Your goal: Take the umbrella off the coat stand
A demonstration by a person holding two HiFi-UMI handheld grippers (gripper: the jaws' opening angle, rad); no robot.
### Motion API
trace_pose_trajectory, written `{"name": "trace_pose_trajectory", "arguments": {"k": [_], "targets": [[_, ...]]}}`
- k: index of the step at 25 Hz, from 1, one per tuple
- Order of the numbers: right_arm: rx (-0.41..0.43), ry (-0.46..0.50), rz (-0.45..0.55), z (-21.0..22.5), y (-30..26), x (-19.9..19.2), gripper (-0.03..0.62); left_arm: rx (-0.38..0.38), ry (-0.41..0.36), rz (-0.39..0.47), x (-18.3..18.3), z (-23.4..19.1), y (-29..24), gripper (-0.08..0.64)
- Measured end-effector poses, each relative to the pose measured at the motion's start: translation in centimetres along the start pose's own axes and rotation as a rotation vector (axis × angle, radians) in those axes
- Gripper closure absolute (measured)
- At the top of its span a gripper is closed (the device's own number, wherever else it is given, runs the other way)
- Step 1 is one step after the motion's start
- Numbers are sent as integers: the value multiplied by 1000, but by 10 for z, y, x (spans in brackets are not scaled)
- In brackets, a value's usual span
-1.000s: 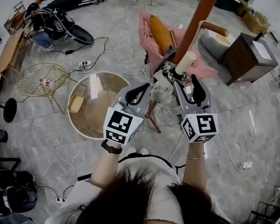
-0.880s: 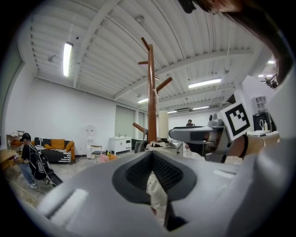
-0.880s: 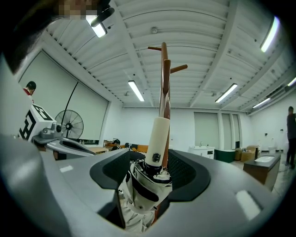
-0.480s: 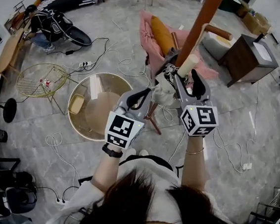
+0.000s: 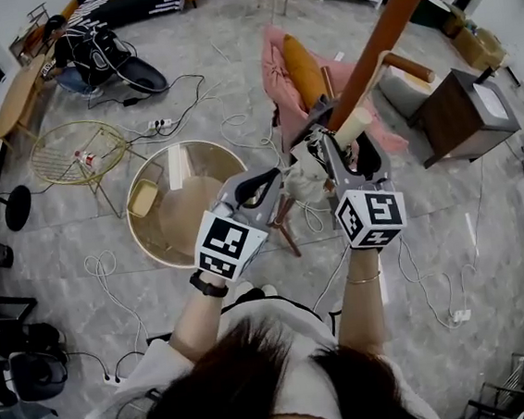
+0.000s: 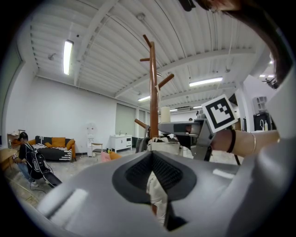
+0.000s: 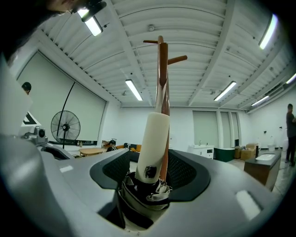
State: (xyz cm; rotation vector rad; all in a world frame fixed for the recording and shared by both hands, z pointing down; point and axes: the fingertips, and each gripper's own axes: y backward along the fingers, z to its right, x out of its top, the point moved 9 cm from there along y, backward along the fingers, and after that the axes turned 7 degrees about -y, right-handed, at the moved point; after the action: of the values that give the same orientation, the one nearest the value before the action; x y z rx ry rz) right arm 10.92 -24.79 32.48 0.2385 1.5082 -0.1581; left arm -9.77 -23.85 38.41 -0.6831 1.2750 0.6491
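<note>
The brown wooden coat stand [image 5: 383, 28] runs from the upper right down towards my grippers. A folded cream umbrella with a pale cylindrical handle [image 5: 350, 123] rests against its pole. My right gripper [image 5: 341, 149] is shut on the umbrella just below the handle. In the right gripper view the handle [image 7: 155, 143] stands up between the jaws, with the pole [image 7: 161, 69] right behind it. My left gripper [image 5: 273, 179] is beside the umbrella's cream body [image 5: 303, 173]. In the left gripper view a strip of cream fabric [image 6: 156, 194] is pinched between its jaws, and the stand [image 6: 153, 92] rises ahead.
A pink armchair with an orange cushion [image 5: 289, 71] stands behind the stand's foot. A round glass table [image 5: 182, 198] and a gold wire table [image 5: 74, 149] are to the left, a dark side table [image 5: 460, 104] to the right. Cables cross the floor. A person [image 5: 87, 55] crouches at the far left.
Both grippers and the umbrella have shifted a little further along the pole, away from me. The grips are unchanged.
</note>
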Motion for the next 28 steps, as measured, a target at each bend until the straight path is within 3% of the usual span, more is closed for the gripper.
{"name": "trace_pose_trajectory", "arguments": {"k": [6,8,28], "targets": [[-28,12,2,-3,-3,-3,364,7,4,3,-1,-5,4,502],[-35,9,5,-2,-3,-2,403,11,8,-3,-3,-6,5,502],[-34,-132,38,2,-4,1,433,39,10,13,2,-16,7,502]]}}
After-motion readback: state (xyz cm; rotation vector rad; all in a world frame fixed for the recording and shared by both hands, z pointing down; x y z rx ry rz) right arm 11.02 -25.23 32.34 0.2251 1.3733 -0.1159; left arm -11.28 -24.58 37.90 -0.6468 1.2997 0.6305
